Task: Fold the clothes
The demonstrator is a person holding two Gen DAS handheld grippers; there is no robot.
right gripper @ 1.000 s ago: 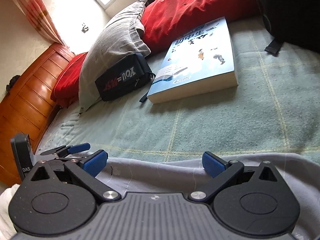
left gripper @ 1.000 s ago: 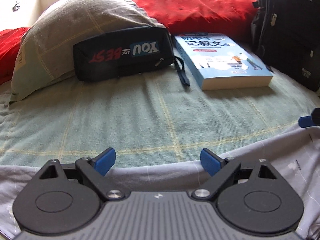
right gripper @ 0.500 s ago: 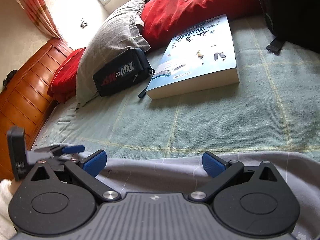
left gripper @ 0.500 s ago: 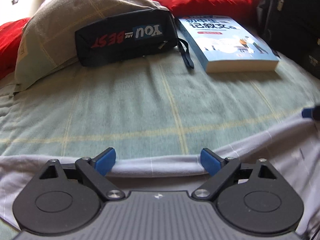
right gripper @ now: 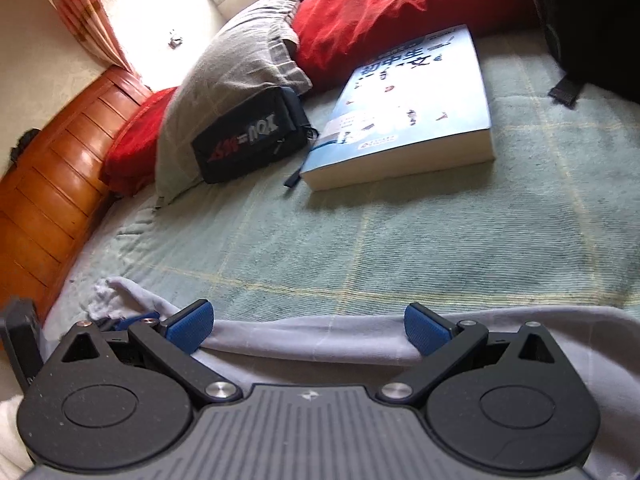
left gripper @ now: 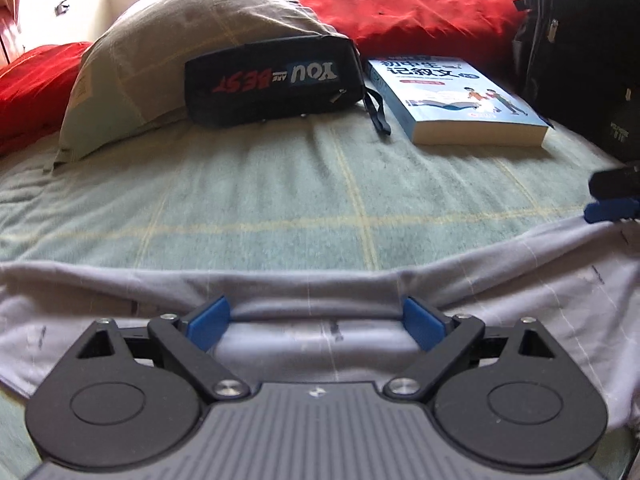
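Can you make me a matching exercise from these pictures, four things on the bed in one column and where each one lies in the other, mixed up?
Things:
1. book
2. black pouch
3. grey garment
4. red cushion

Places:
A. leaning against the grey-green pillow
B. spread along the near edge, under both open grippers
C. flat on the green blanket, right of the pouch
D. at the far side, behind the book

Pairs: 1-C, 2-A, 3-B, 4-D
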